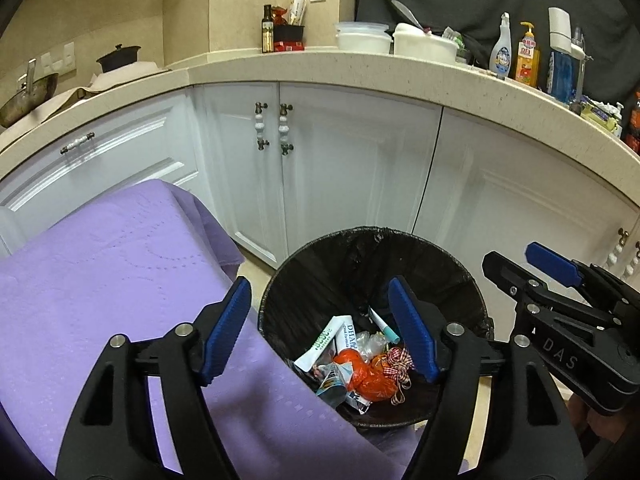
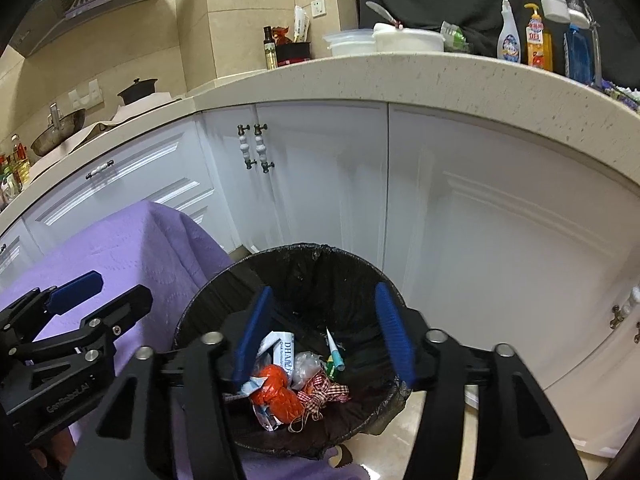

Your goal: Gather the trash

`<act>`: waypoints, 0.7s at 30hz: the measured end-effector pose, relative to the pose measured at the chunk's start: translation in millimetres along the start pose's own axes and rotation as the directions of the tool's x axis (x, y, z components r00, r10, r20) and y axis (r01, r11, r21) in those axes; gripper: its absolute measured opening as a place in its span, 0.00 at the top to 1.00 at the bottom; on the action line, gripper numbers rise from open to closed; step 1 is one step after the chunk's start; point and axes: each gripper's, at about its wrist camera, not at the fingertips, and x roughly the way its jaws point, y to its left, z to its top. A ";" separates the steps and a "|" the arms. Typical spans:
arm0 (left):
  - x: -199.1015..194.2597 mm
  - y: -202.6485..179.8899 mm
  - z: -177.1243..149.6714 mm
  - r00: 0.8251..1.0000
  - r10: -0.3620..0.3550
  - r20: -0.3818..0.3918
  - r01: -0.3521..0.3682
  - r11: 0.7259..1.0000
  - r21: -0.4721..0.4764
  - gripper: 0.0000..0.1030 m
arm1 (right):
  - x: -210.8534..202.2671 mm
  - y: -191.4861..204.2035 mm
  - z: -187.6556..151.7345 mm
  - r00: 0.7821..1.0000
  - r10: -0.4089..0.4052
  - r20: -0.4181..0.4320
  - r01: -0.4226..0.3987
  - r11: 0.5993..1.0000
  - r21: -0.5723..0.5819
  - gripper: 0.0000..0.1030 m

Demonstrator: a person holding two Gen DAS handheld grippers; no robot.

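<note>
A round black-lined trash bin point(image 1: 332, 264) stands on the floor in front of white cabinets; it also shows in the right wrist view point(image 2: 320, 276). Inside lie an orange wrapper point(image 1: 364, 376), a white box point(image 1: 347, 336), a checked ribbon point(image 1: 400, 364) and a pen point(image 1: 384, 326). The same trash shows in the right wrist view, with the orange wrapper point(image 2: 276, 392). My left gripper point(image 1: 320, 328) is open and empty above the bin's left rim. My right gripper point(image 2: 324, 334) is open and empty over the bin; it shows at the right of the left wrist view point(image 1: 520, 268).
A purple cloth-covered table point(image 1: 112, 280) sits left of the bin. White cabinet doors point(image 1: 352, 168) and a beige countertop point(image 1: 360, 68) run behind, bearing bowls, an oil bottle point(image 1: 267, 30) and detergent bottles point(image 1: 526, 56). A pan point(image 1: 28, 96) rests at far left.
</note>
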 end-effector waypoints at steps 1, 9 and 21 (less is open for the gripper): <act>-4.0 1.1 -0.2 1.000 0.005 0.010 -0.005 1.000 0.000 0.27 | -1.4 1.0 0.2 1.000 0.000 0.002 0.000 1.000 -0.002 0.40; -30.4 10.6 -1.4 0.998 0.027 0.053 -0.026 1.000 -0.005 0.21 | -21.6 13.4 -1.7 1.000 0.001 0.029 0.000 1.000 -0.023 0.27; -72.4 18.1 -9.2 0.989 0.068 0.129 -0.069 0.998 0.000 0.05 | -60.5 20.2 -9.3 0.997 -0.019 0.076 0.022 0.999 -0.030 0.17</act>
